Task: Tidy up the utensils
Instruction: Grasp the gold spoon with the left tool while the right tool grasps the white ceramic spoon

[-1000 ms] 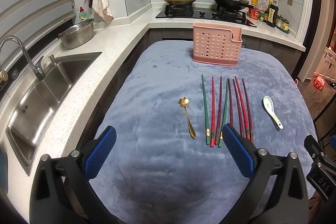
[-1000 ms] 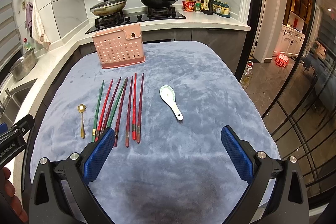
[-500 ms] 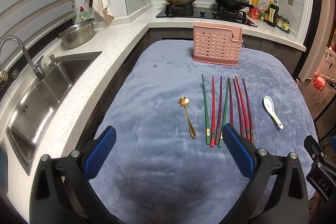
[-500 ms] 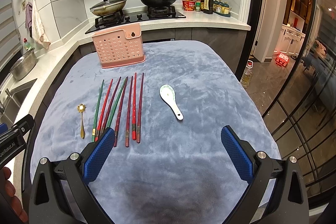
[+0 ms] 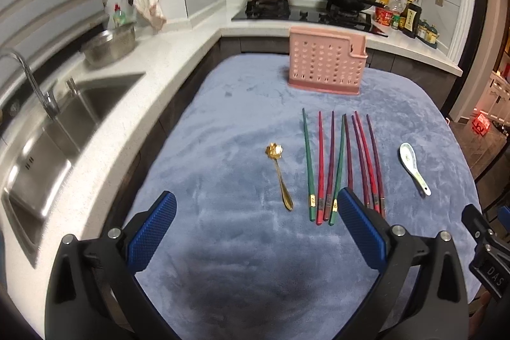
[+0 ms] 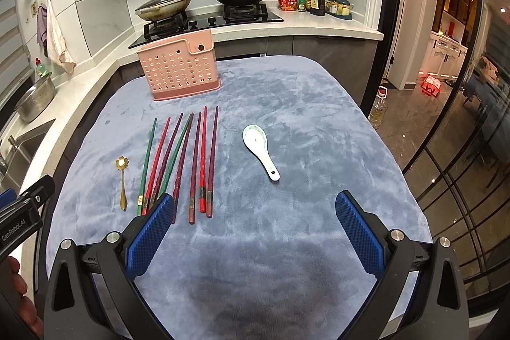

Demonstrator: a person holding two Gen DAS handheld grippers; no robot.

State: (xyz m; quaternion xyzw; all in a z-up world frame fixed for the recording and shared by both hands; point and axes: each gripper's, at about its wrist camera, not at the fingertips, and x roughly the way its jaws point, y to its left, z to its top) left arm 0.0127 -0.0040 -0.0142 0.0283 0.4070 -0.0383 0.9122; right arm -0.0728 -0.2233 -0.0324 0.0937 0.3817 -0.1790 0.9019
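Left wrist: hand-held gripper (image 5: 256,220) wide, empty.

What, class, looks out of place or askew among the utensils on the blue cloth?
Mostly tidy. One green chopstick slants across its neighbours in the row of chopsticks. Nothing is in the pink holder yet, as far as its perforated front shows; nothing looks spilled or broken.

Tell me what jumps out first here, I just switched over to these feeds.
A fan of green, red and purple chopsticks lies mid-cloth, with a gold spoon to their left and a white spoon to their right. Behind them stands a pink perforated holder.
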